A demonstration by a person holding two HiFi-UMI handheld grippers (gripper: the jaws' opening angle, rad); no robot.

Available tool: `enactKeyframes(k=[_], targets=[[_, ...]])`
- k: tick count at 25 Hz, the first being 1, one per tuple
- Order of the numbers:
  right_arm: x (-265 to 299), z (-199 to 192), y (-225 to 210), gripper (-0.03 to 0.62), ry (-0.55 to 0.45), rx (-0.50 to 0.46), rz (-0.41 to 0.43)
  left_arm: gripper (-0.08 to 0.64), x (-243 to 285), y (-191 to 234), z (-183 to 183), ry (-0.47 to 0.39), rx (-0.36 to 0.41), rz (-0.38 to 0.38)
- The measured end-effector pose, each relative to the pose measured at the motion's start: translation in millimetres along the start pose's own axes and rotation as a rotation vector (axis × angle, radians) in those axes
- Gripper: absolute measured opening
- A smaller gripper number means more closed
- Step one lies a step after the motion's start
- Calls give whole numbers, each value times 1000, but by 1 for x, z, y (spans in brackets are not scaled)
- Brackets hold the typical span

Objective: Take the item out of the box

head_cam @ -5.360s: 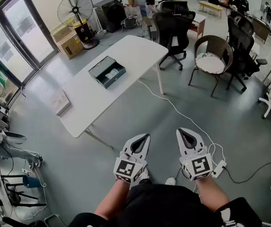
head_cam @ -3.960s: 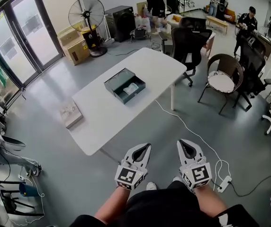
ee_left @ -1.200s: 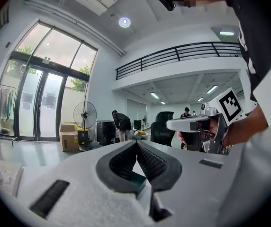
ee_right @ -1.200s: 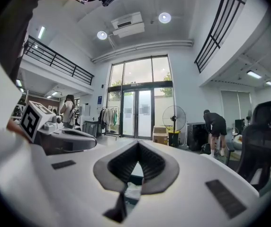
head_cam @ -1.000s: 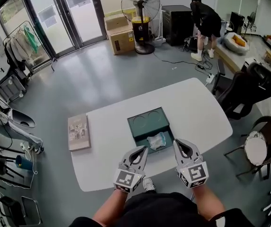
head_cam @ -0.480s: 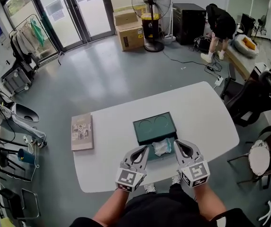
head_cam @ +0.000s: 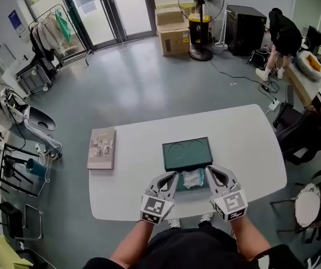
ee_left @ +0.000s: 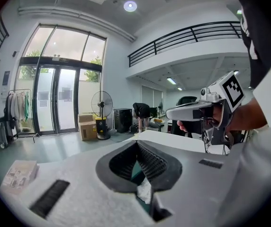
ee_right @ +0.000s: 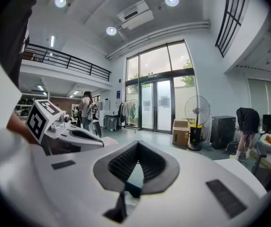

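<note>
A dark green box (head_cam: 187, 153) lies open on the white table (head_cam: 132, 178), its lid part with two round hollows on the far side. In the near part lies a crumpled whitish packet (head_cam: 193, 178). My left gripper (head_cam: 173, 176) hovers at the packet's left and my right gripper (head_cam: 209, 170) at its right, both shut and empty. In the left gripper view, past the closed left gripper (ee_left: 136, 142), I see green box and a bit of white packet (ee_left: 144, 191). The right gripper (ee_right: 137, 144) has its jaws together too.
A book (head_cam: 102, 148) lies on the table's left part. Dark office chairs (head_cam: 309, 133) and a wicker chair (head_cam: 313, 190) stand to the right. Beyond the table are a floor fan (head_cam: 201, 1), a cardboard carton (head_cam: 173, 38), a bending person (head_cam: 281, 35) and floor cables.
The table and box have come nearer and squarer in the head view. Both grippers now flank the packet over the box's near part. Their jaws stayed together.
</note>
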State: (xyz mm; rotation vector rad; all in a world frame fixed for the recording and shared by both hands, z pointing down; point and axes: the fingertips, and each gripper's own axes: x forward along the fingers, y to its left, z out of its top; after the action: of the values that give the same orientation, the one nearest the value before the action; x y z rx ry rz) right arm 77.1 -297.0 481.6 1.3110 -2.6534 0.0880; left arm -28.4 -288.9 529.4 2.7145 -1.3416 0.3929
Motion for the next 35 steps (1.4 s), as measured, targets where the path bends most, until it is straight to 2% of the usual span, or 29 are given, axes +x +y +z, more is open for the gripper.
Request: enactKeyframes(k=[3, 4, 5, 11, 15, 21, 27, 32, 35], targets=[[2, 1, -6, 13, -3, 5, 16, 12, 4, -5, 0, 11, 24, 4], [3, 1, -6, 49, -2, 6, 28, 14, 5, -6, -1, 20, 33, 6], [4, 1, -6, 55, -2, 5, 37, 12, 6, -7, -3, 31, 42, 8], [4, 4, -12, 52, -14, -3, 58, 19, 24, -16, -28, 109, 78, -5], [5, 5, -18, 48, -29, -8, 62, 65, 35, -20, -45, 186, 90, -29], [5, 3, -28, 48, -38, 1, 60, 131, 55, -29, -88, 369, 163, -108], [6, -4, -38, 48, -27, 17, 67, 194, 76, -46, -128, 545, 249, -232], [6, -9, -45, 42, -25, 25, 77, 196, 93, -57, -154, 642, 286, -292], [6, -7, -50, 12, -36, 24, 73, 195, 103, -58, -165, 682, 286, -307]])
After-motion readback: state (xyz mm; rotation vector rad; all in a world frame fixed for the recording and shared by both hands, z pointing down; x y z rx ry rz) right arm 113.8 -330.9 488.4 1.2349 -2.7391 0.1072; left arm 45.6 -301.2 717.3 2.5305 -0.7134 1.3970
